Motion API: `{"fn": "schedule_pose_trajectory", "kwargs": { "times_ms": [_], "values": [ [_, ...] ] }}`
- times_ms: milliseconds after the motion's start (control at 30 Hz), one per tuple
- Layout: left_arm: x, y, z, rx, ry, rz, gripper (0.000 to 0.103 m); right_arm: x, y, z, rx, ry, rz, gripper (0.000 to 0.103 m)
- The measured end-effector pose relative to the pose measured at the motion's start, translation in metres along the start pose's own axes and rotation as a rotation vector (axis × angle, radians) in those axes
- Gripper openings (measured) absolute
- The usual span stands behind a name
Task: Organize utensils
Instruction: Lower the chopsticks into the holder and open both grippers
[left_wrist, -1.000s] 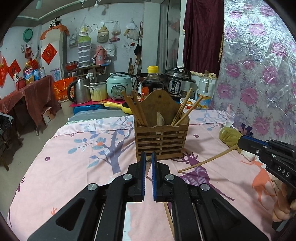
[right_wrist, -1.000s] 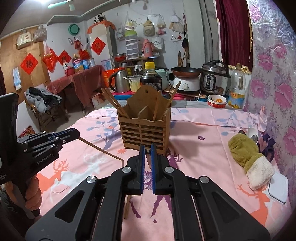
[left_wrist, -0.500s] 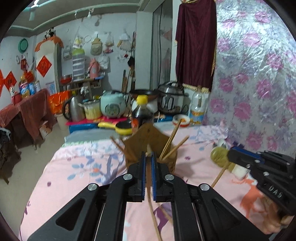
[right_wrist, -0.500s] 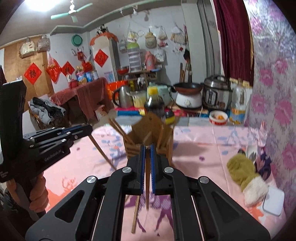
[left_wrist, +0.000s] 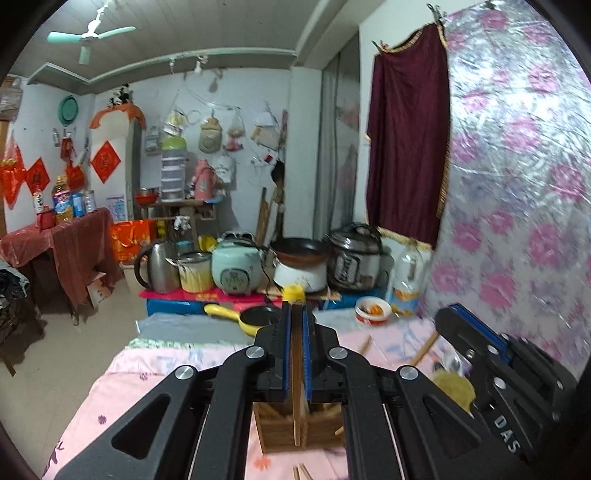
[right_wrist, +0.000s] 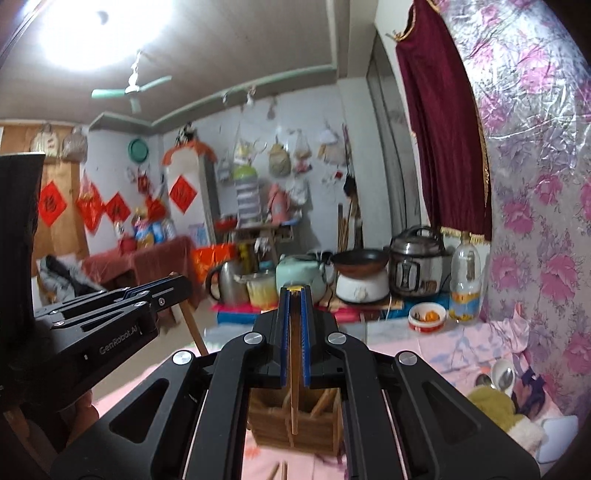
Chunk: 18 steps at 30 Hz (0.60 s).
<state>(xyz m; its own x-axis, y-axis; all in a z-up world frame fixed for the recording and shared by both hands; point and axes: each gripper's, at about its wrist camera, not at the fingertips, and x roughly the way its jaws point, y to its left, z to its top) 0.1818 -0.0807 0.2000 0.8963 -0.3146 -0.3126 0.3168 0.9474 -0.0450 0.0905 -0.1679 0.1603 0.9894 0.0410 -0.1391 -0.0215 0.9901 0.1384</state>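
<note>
My left gripper (left_wrist: 294, 314) is shut on a wooden chopstick (left_wrist: 296, 410) that hangs down over the wooden slatted holder (left_wrist: 280, 430) below it. My right gripper (right_wrist: 294, 299) is shut on another chopstick (right_wrist: 294, 391), hanging over the same holder (right_wrist: 295, 424), which has several chopsticks in it. Each gripper shows in the other's view: the right one (left_wrist: 480, 354) at right, the left one (right_wrist: 122, 306) at left, each with its chopstick sticking out. Loose chopsticks (left_wrist: 301, 470) lie on the pink tablecloth in front of the holder.
A pink deer-print cloth (left_wrist: 122, 391) covers the table. A yellow-green plush mitt (right_wrist: 495, 410) and spoons (right_wrist: 504, 373) lie at right. A small bowl (right_wrist: 426, 315), oil bottle (right_wrist: 463, 280), cookers, kettle (left_wrist: 157, 267) and yellow pan (left_wrist: 251, 317) stand beyond the far edge.
Both grippers have lifted their chopsticks off the table and risen, tilting up so that the sticks now hang over the holder, which has dropped low in both views.
</note>
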Motion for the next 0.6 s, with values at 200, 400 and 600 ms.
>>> {"fn": "schedule_pose_trajectory", "kwargs": {
  "times_ms": [200,400,600],
  "values": [
    [0.046,0.008,0.005,-0.048,-0.019,0.028,0.006,0.032,-0.011,0.005,0.039,-0.023,-0.012,0.007],
    [0.089,0.016,-0.032,-0.071,0.057,0.024,0.007,0.070,-0.021,-0.025,0.070,0.049,-0.004,0.007],
    [0.094,0.044,-0.065,-0.180,0.093,0.023,0.062,0.081,-0.033,-0.038,0.079,0.115,0.019,0.021]
  ]
}}
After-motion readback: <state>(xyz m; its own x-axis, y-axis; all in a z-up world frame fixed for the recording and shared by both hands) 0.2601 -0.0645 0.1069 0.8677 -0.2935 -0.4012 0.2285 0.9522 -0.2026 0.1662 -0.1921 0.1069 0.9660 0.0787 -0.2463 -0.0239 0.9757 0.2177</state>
